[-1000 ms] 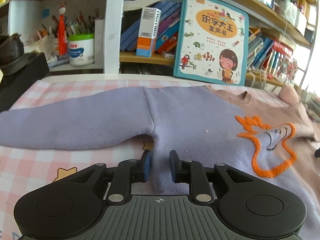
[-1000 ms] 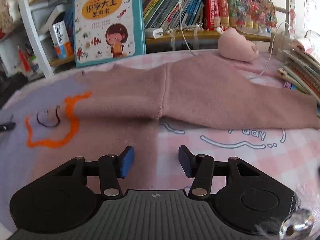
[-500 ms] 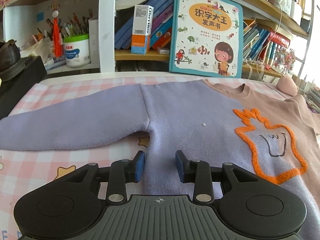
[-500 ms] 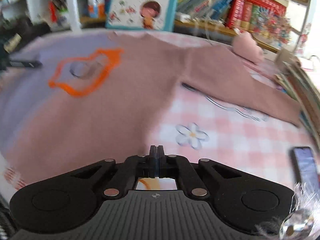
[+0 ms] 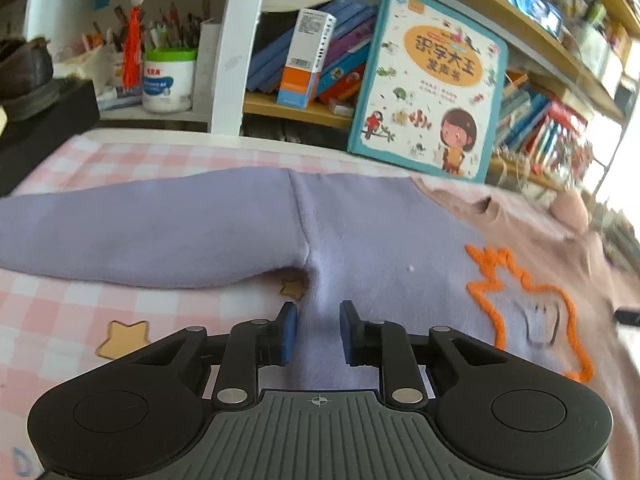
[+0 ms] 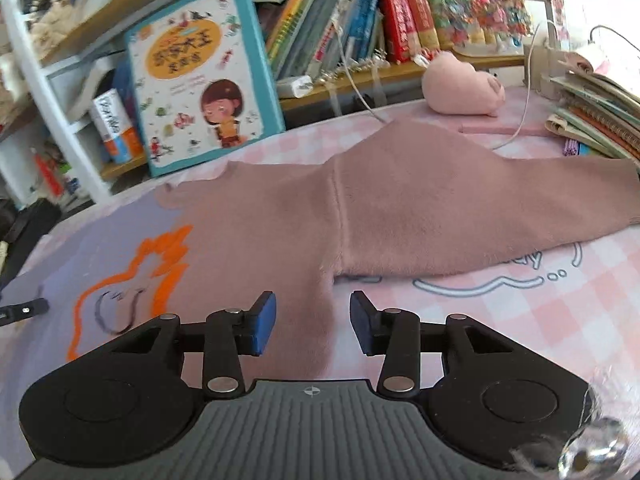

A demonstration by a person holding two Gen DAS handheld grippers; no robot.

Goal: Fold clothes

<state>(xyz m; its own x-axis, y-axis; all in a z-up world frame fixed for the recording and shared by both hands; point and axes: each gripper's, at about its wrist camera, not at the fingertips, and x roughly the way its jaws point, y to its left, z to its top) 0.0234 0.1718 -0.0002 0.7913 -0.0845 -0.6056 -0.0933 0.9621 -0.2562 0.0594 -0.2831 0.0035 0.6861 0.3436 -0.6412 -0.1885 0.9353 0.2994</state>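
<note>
A fleece sweater lies flat on the pink checked tablecloth (image 5: 132, 308), front up. Its left half is purple (image 5: 360, 232) and its right half is pink (image 6: 400, 208), with an orange outlined figure (image 5: 532, 308) on the chest. Both sleeves are spread out sideways. My left gripper (image 5: 318, 332) sits low just below the purple armpit. Its jaws are closing, with the purple side edge between the blue pads. My right gripper (image 6: 312, 326) sits below the pink armpit. Its jaws are opening and straddle the pink side edge without pressing on it.
A large picture book (image 5: 432, 84) leans on the bookshelf (image 6: 400, 20) behind the table. A pink plush toy (image 6: 464, 84), a white cable (image 6: 520, 120) and stacked notebooks (image 6: 592, 108) lie at the far right. A black box (image 5: 44, 120) stands at the far left.
Half a second ago the right gripper was shut and swinging over the cloth in a blur; now it is back at the pink side edge, jaws apart. The left jaws widened, then narrowed.
</note>
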